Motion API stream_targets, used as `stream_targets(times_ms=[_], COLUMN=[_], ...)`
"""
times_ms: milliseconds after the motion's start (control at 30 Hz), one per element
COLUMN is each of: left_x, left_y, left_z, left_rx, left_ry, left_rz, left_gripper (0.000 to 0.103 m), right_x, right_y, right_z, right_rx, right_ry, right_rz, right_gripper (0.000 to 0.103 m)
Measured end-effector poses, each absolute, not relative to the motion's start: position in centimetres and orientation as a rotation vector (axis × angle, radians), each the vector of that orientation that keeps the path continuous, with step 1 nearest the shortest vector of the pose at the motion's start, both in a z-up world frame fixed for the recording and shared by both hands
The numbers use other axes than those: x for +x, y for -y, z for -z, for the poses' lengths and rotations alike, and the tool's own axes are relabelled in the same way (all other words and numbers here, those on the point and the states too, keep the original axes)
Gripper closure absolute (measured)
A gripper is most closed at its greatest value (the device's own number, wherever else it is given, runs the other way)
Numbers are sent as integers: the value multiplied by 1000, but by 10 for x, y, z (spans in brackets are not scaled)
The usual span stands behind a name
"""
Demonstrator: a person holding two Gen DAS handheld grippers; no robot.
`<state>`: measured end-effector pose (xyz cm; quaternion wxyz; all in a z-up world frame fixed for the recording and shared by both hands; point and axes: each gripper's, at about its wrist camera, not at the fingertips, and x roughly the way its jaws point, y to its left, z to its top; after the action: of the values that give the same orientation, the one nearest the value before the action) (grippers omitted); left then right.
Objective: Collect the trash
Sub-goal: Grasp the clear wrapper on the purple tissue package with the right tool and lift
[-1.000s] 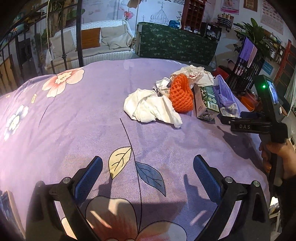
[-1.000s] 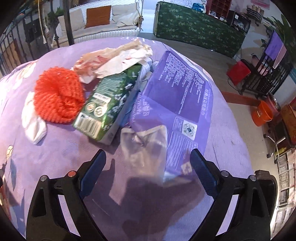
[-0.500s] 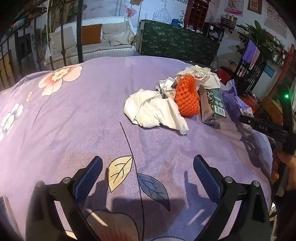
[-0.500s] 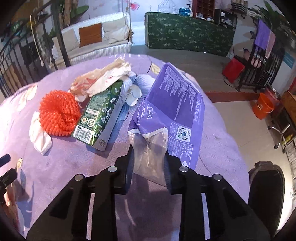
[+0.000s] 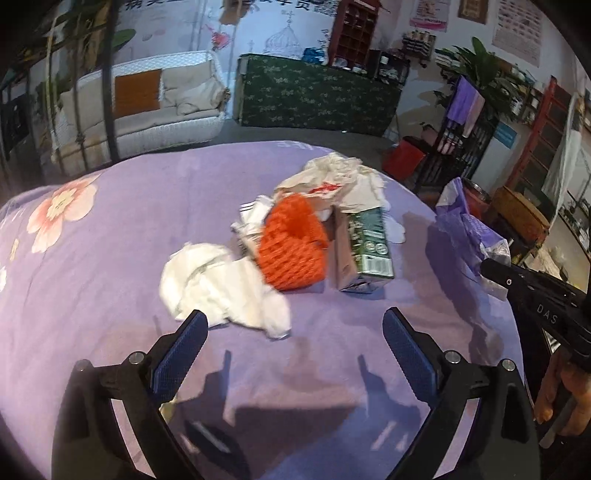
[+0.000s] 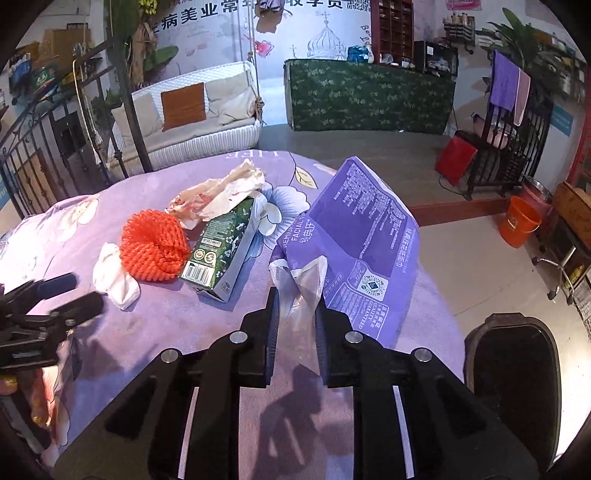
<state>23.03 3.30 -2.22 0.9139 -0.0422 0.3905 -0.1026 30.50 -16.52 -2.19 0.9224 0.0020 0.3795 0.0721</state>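
- A purple facial-tissue wrapper (image 6: pixel 364 236) is hanging crumpled above the bedspread, its clear plastic end (image 6: pixel 301 284) pinched.
- A green carton (image 6: pixel 218 251) is lying on its side beside an orange foam net (image 6: pixel 155 245).
- White crumpled tissue (image 5: pixel 221 288) is resting just beside the net.
- A crumpled white-and-red paper wrapper (image 6: pixel 218 194) is lying behind them.

Far left, beyond black iron railings (image 6: pixel 44 155): a white wicker swing sofa (image 6: pixel 195 125) with an orange cushion (image 6: pixel 183 105), hung on rope before a wall mural of a domed building (image 6: pixel 327 40). Far centre: a long counter draped in green leaf-print cloth (image 6: pixel 369 98), a dark red cubby shelf (image 6: pixel 391 27) behind it, potted plants (image 6: pixel 524 33) far right. On the floor at right: a red box (image 6: pixel 456 158), a black rack hung with purple cloth (image 6: pixel 504 81), an orange bucket (image 6: pixel 519 221), and a black bin (image 6: pixel 513 373) near right.
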Motion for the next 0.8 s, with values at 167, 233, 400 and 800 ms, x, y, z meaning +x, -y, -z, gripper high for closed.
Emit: stream_targets(times_ms=[167, 233, 400, 800], left_x=[261, 275, 310, 337], left_y=[16, 31, 55, 64], left_z=[35, 42, 55, 68], left_rx=[-40, -38, 10, 3], left_ry=[-852, -876, -897, -952], left_rz=[291, 303, 230, 178], left_gripper=[24, 25, 29, 55], right_x=[287, 279, 265, 236], right_y=[177, 184, 197, 236], right_z=[13, 11, 9, 13], right_rx=[32, 51, 90, 183], right_ry=[-761, -758, -747, -741], right_rz=[-136, -126, -119, -59], right_gripper=[84, 84, 84, 84])
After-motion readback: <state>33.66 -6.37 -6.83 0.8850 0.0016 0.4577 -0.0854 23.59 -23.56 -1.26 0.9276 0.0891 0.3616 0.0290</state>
